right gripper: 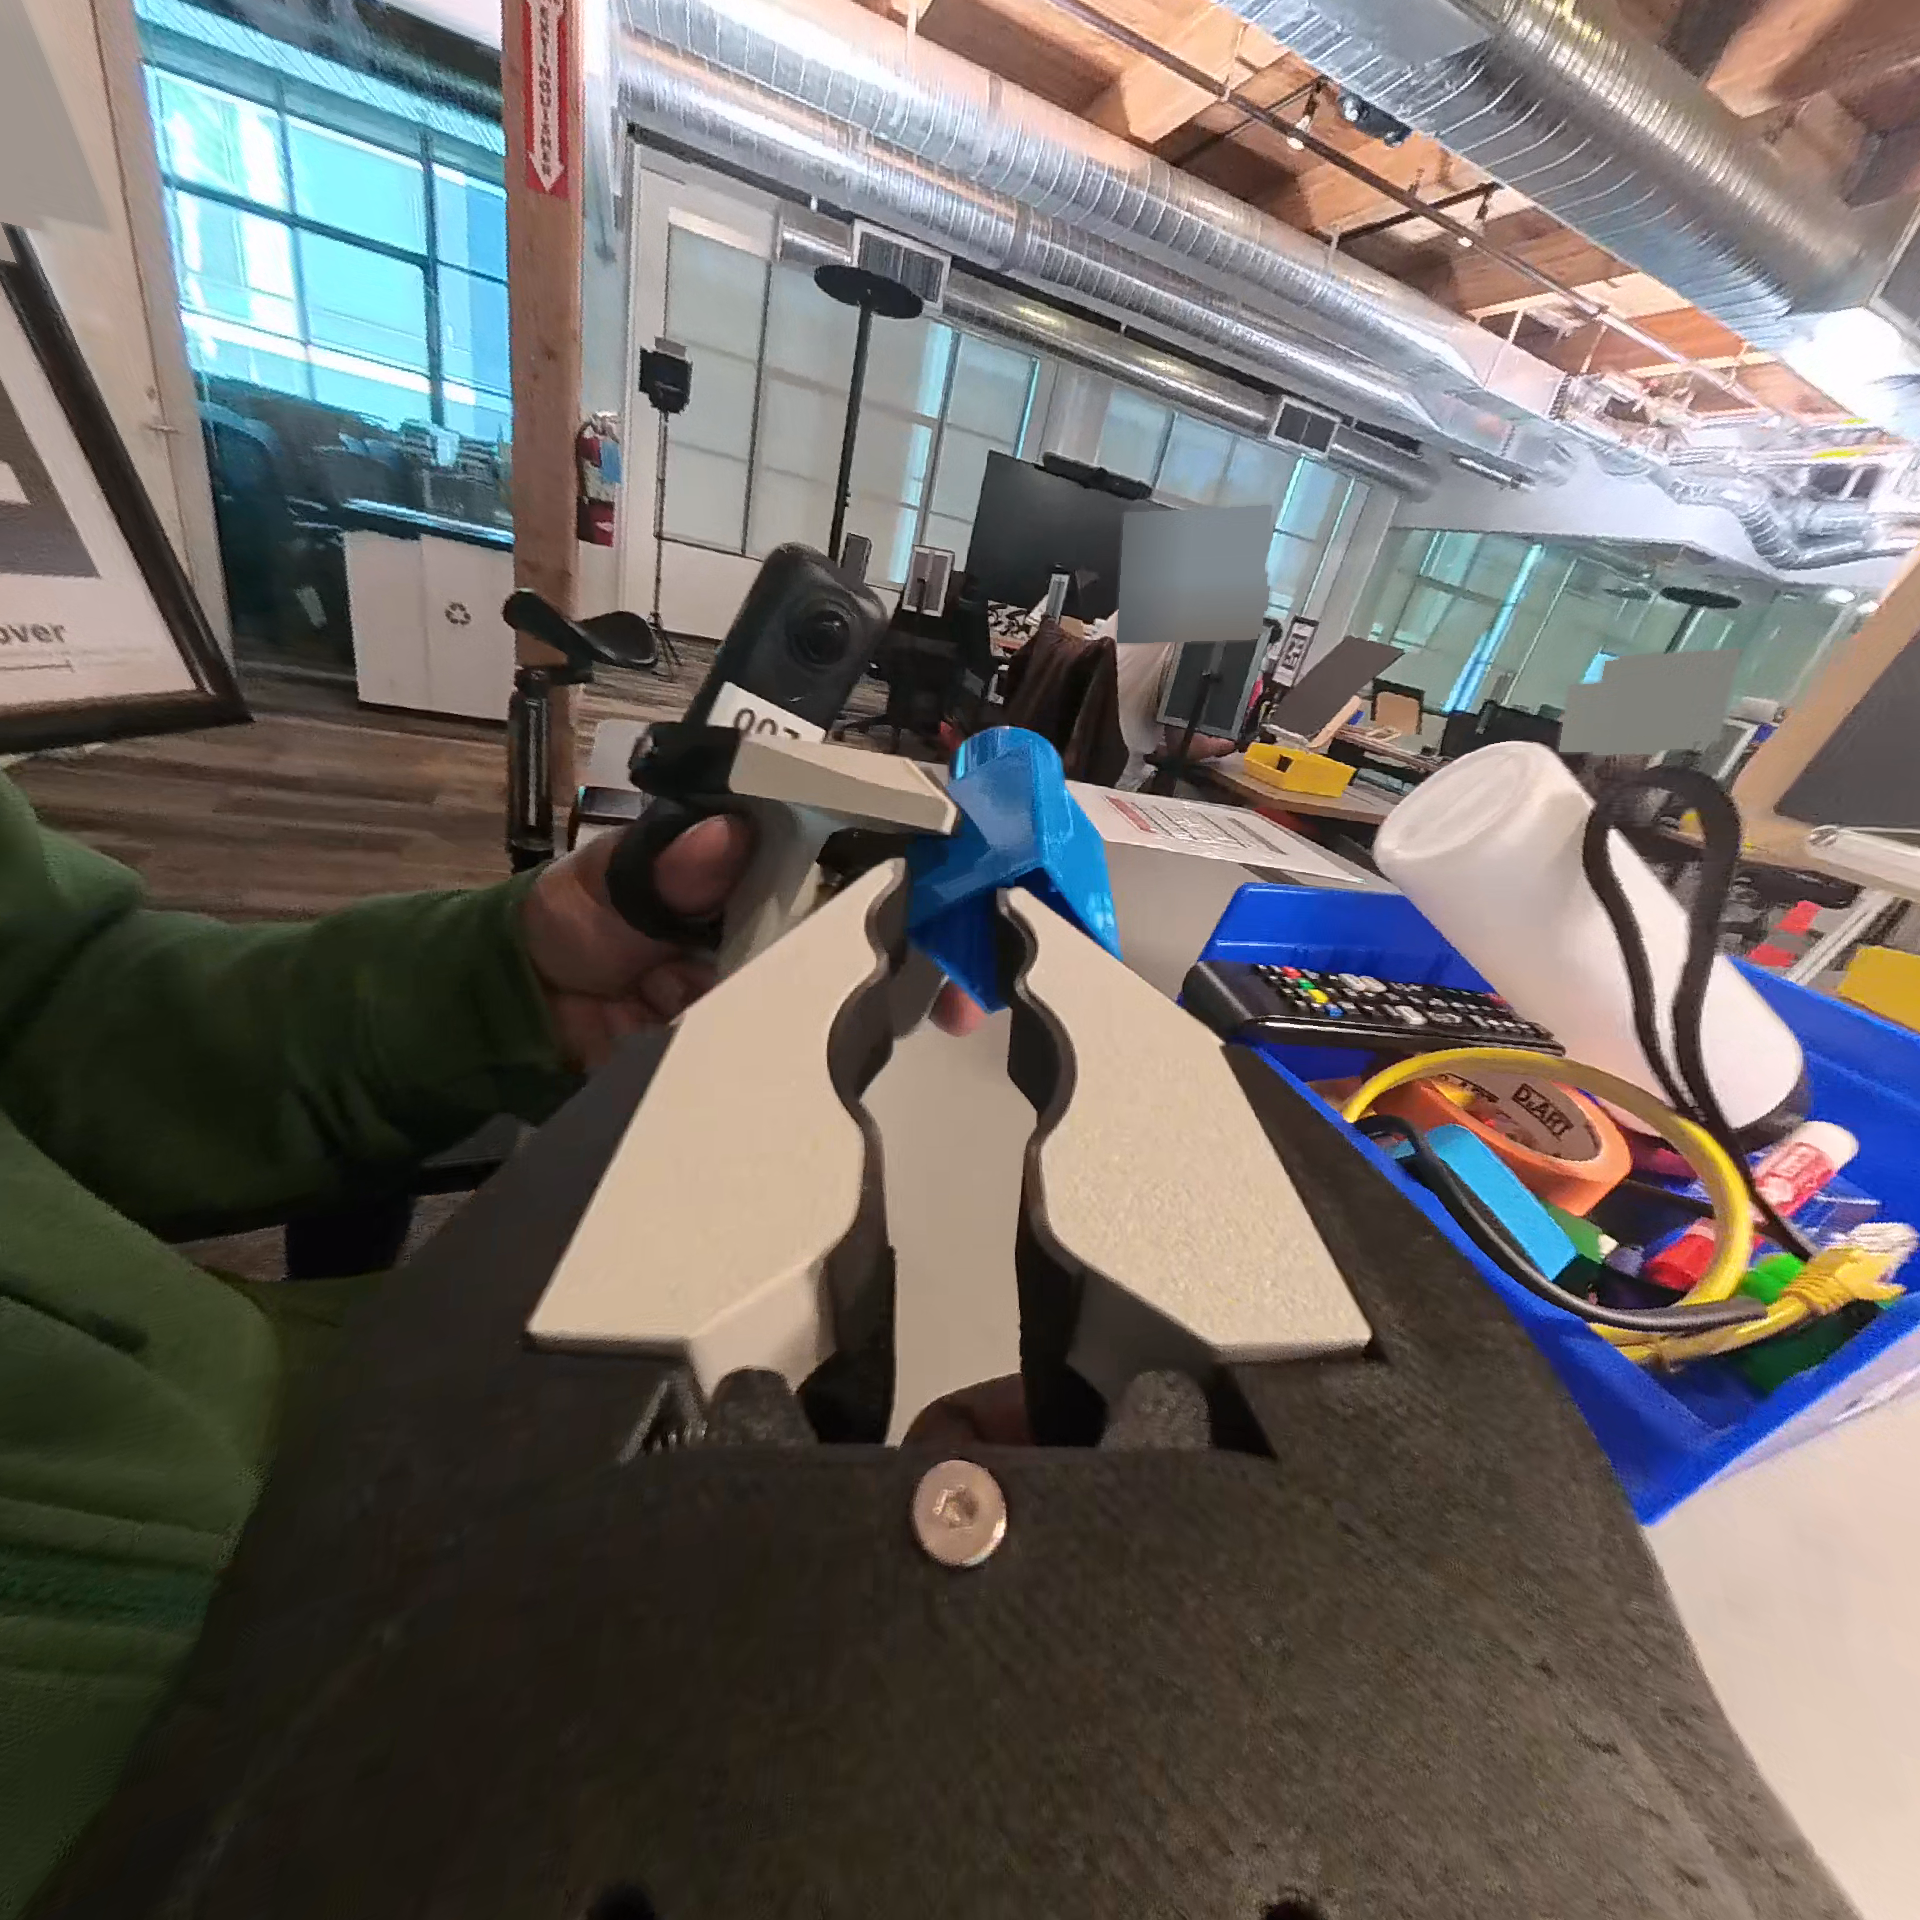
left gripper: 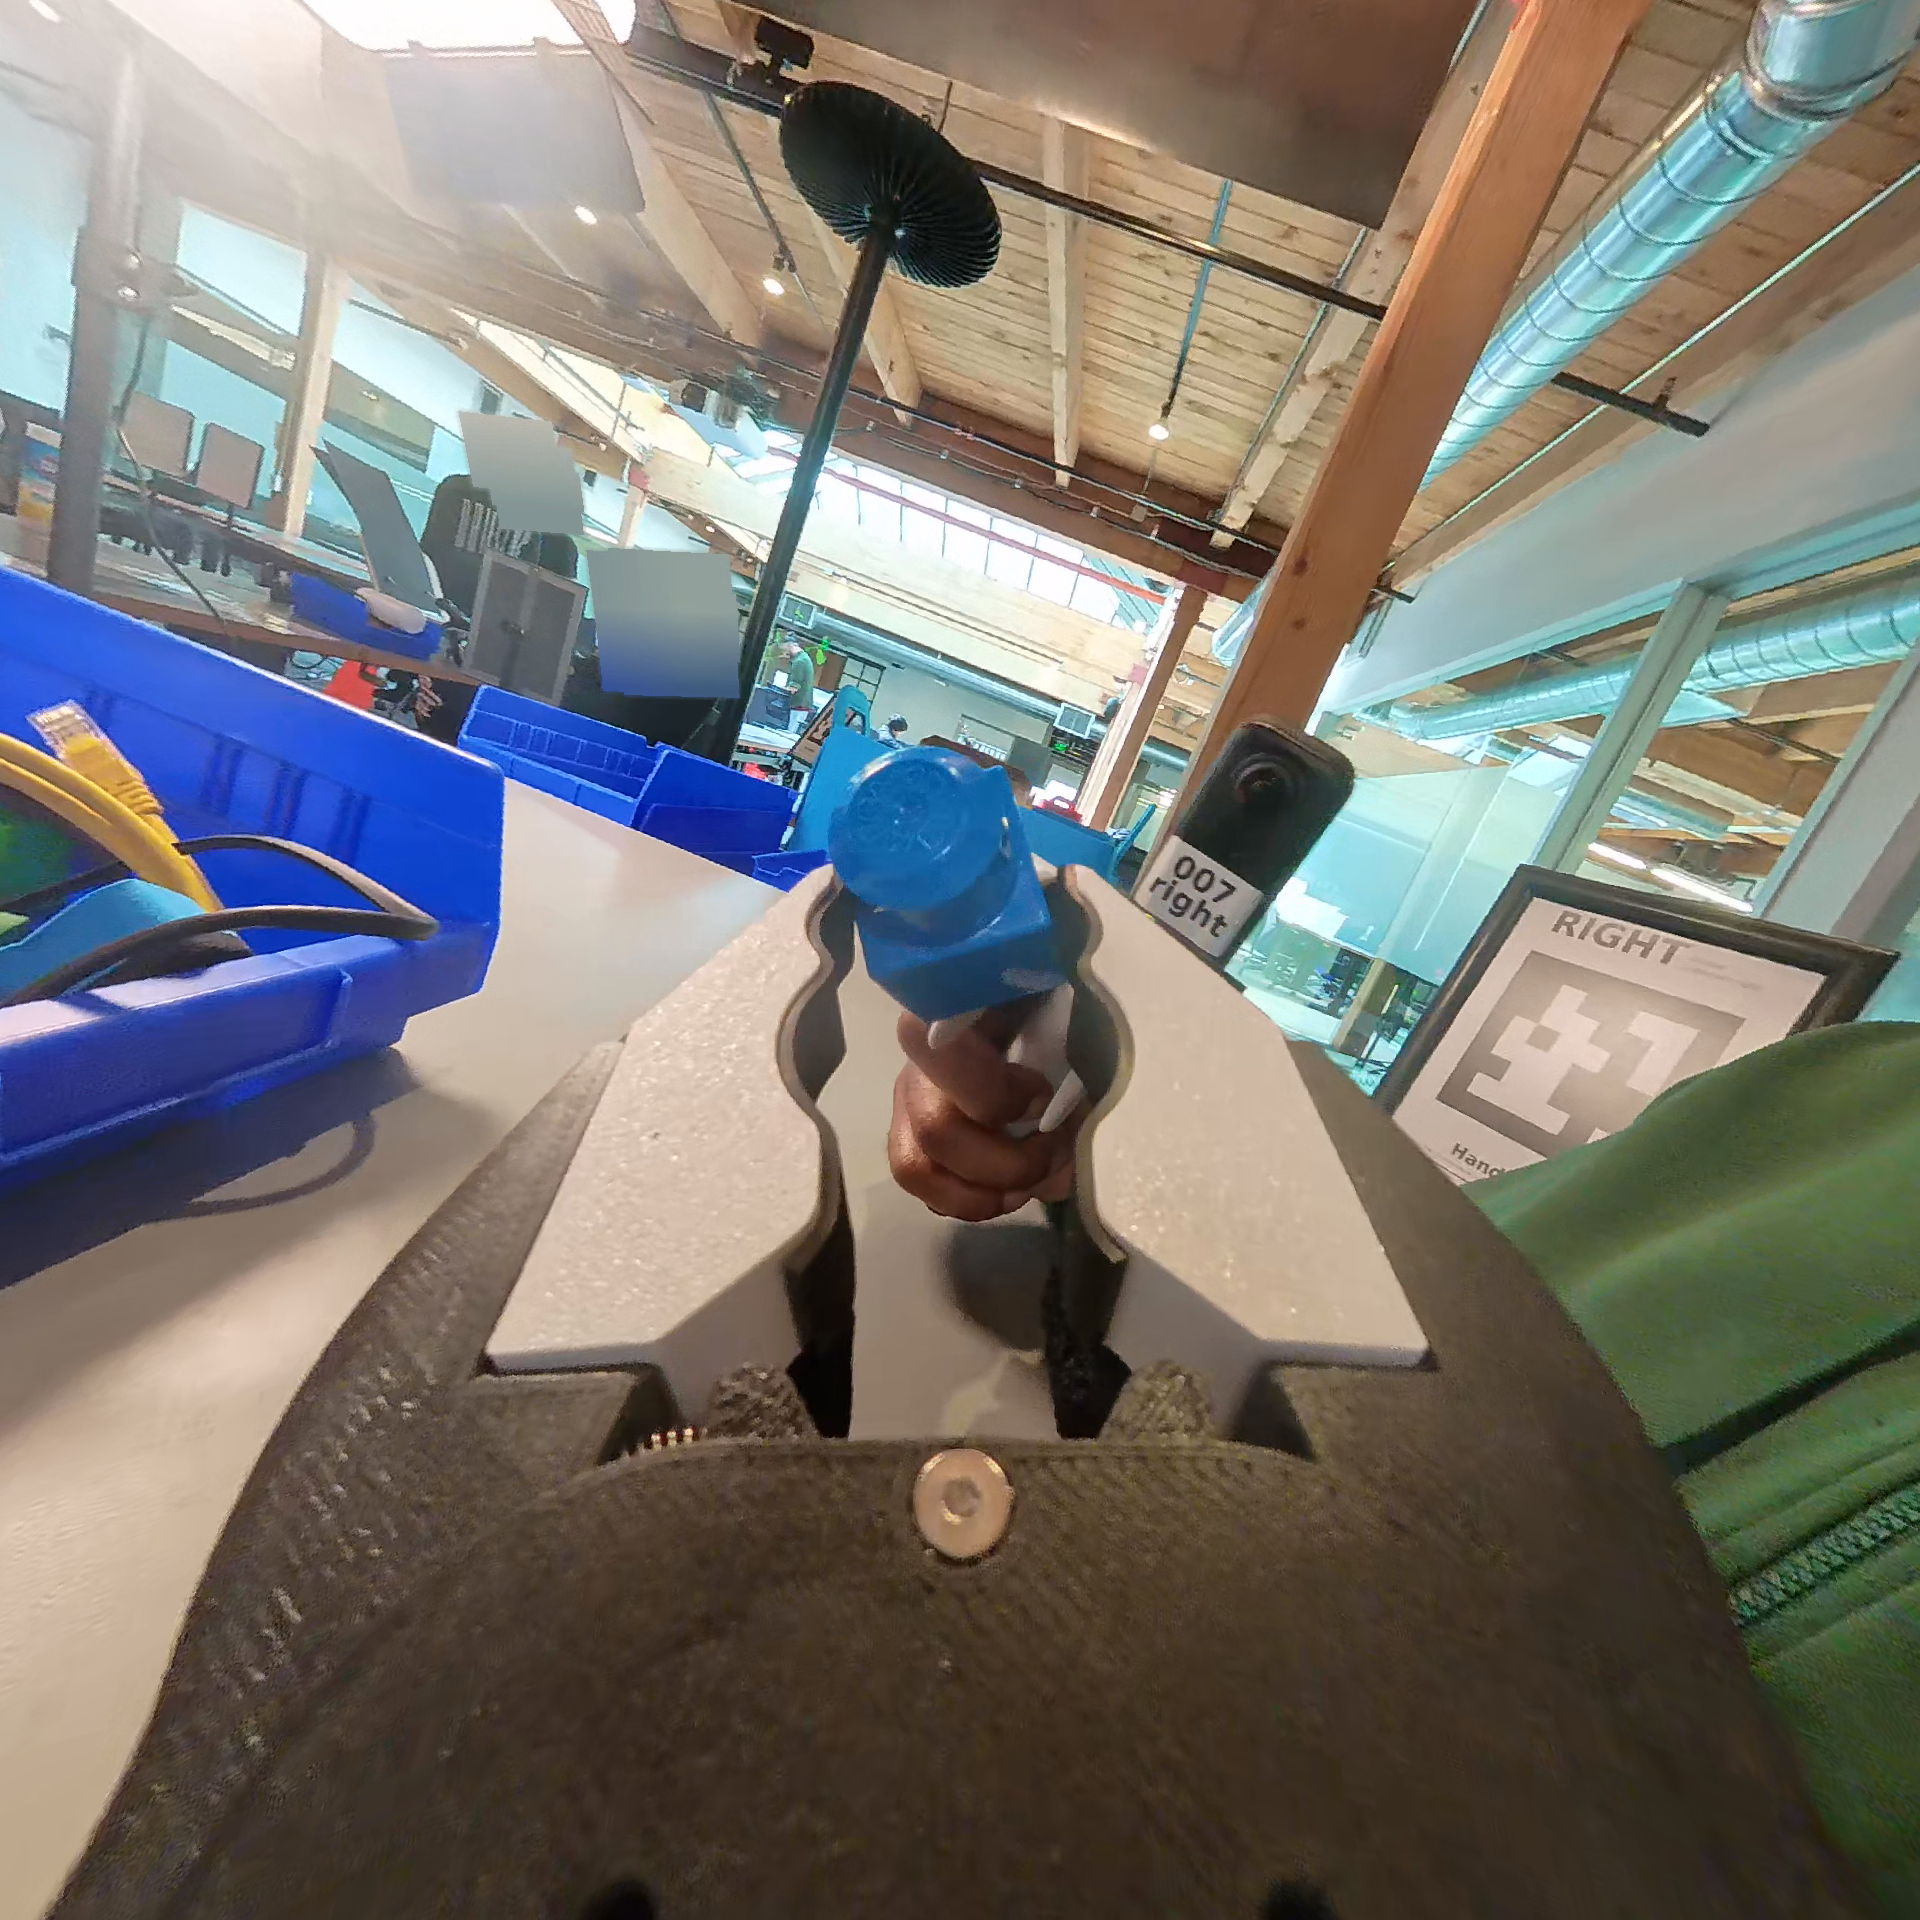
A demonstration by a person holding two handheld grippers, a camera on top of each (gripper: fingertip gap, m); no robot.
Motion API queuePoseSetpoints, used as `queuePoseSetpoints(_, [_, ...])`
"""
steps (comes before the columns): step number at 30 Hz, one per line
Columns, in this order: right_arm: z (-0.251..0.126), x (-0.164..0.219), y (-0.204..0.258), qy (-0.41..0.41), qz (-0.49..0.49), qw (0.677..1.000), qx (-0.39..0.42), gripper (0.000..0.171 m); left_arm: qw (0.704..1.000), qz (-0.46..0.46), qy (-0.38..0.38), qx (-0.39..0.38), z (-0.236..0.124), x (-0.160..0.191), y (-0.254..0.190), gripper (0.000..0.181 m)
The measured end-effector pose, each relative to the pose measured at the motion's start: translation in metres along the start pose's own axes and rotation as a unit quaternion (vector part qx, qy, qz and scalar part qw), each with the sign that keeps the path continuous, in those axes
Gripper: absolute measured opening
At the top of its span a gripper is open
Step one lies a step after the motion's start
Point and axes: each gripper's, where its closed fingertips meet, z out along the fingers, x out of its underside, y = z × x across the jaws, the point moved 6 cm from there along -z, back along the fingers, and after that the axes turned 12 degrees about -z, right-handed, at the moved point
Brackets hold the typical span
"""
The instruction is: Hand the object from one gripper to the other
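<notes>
Both pairs of jaws press on the same blue printed piece (right gripper: 1003, 862): the right gripper (right gripper: 951, 894) pinches its blocky lower end between its fingertips, and the left gripper (left gripper: 951, 914) bites the piece from the other side, one grey finger (right gripper: 842, 795) lying against its upper edge. Neither pair is spread; whether the left pair carries real load I cannot tell. Piece hangs in the air, left of the blue bin (right gripper: 1704, 1423) and above the grey tabletop (left gripper: 260, 1299). Long axis runs from the square base up to a round capped end (left gripper: 914, 842), tilted up and away from the right gripper. Grippers meet roughly nose to nose, so neither is nearer; my judgement is that the handover sits at its midpoint and turns on which pair lets go first. Left wrist view alone shows the round cap face-on and a hand (left gripper: 971, 1132) on the far handle under the piece. Right wrist view alone shows the bin's contents: remote (right gripper: 1371, 1003), white bottle (right gripper: 1579, 914), yellow cable (right gripper: 1662, 1195), tape roll (right gripper: 1538, 1138).
</notes>
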Motion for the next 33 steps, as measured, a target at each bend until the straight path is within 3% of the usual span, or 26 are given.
queuePoseSetpoints(2, [0.001, 0.001, 0.001, 0.008, -0.033, 0.999, 0.014, 0.009, 1.0, -0.007, -0.004, -0.007, 0.0, -0.001, 0.002, 0.038])
queuePoseSetpoints(8, [0.008, 0.009, 0.009, 0.057, -0.162, 0.984, 0.049, 0.006, 0.999, -0.048, -0.001, -0.017, 0.0, -0.002, 0.008, 0.059])
queuePoseSetpoints(23, [0.014, 0.017, 0.016, 0.094, -0.339, 0.93, 0.106, 0.005, 0.985, -0.172, 0.013, 0.025, -0.003, -0.003, 0.016, 0.05])
queuePoseSetpoints(28, [0.014, 0.018, 0.014, 0.098, -0.337, 0.929, 0.115, 0.006, 0.986, -0.166, -0.005, 0.032, -0.006, -0.006, 0.015, 0.037])
queuePoseSetpoints(33, [0.012, 0.013, 0.013, 0.074, -0.247, 0.963, 0.082, 0.015, 0.993, -0.109, -0.032, 0.015, -0.01, -0.012, 0.012, 0.037])
